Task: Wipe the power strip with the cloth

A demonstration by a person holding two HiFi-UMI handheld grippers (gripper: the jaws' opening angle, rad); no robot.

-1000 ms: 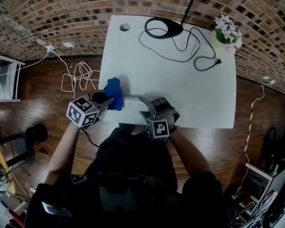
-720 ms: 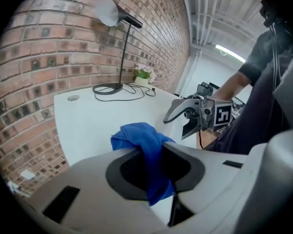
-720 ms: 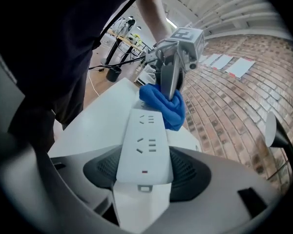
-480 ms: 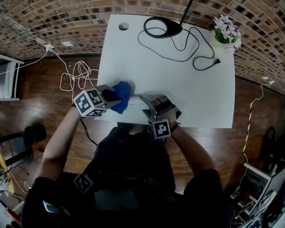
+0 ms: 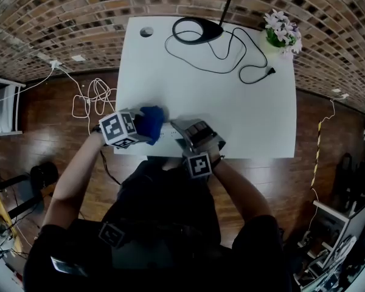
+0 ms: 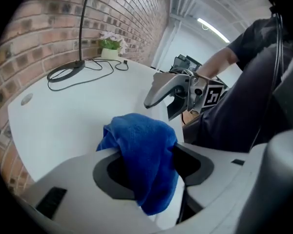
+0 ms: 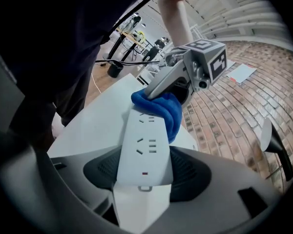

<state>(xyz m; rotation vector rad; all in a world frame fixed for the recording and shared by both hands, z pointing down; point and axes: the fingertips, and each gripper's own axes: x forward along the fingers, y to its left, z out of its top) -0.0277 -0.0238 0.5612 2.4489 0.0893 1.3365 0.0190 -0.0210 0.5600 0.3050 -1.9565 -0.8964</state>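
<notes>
At the far edge of your white table (image 5: 243, 114) sits a black lamp base (image 5: 198, 30). Its black cord (image 5: 269, 71) curls near a small pot of flowers (image 5: 281, 32). White cables (image 5: 91, 99) lie on the wood floor (image 5: 48, 145), by the brick wall (image 5: 61, 11).

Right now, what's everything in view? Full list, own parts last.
table: one, white, centre of the head view
power strip: one, white, at the table's near edge, between the right gripper's jaws
cloth: one, blue, draped over the power strip's left end
lamp: one, black, ring base at the table's far edge, its cable trailing across the top
potted flowers: one, pale blooms with green leaves, far right corner of the table
cords: a tangle, white, on the floor left of the table
left gripper: one, grey, jaws apart and just been opening, cloth between them
right gripper: one, grey, shut on the power strip
</notes>
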